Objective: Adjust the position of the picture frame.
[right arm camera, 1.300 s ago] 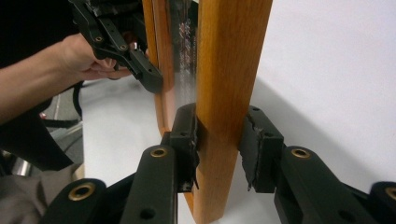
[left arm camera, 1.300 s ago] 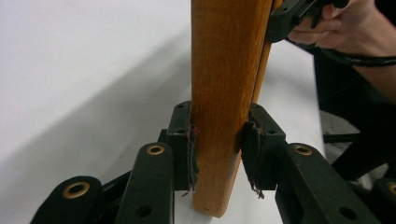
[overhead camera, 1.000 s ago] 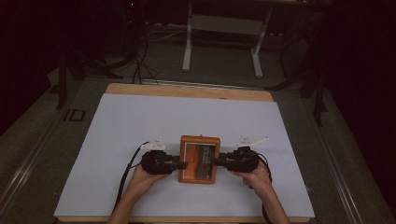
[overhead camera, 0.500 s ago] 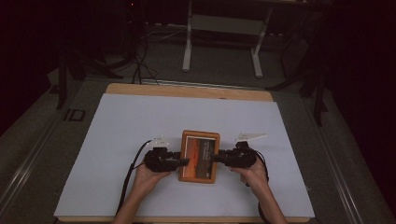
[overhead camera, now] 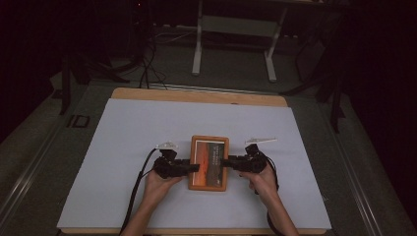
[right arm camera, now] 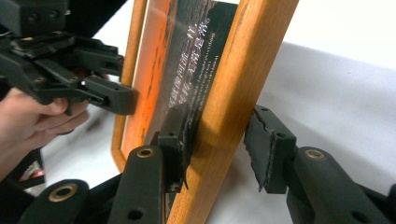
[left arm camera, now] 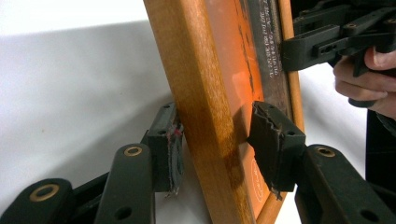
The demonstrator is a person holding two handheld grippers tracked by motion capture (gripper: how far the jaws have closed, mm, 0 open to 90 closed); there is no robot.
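Picture frame [overhead camera: 208,162] lies flat on the bench [overhead camera: 123,147] between our left hand-held gripper [overhead camera: 193,167] and right hand-held gripper [overhead camera: 227,162], jaws just opened, straddling its rails ungripped; stiff, glazed, fragile, so we grip the wooden rails.

My left gripper [overhead camera: 193,167] and right gripper [overhead camera: 227,162] point inward at each other, forearms entering from below; both pairs of jaws have just been opening, pads standing apart.
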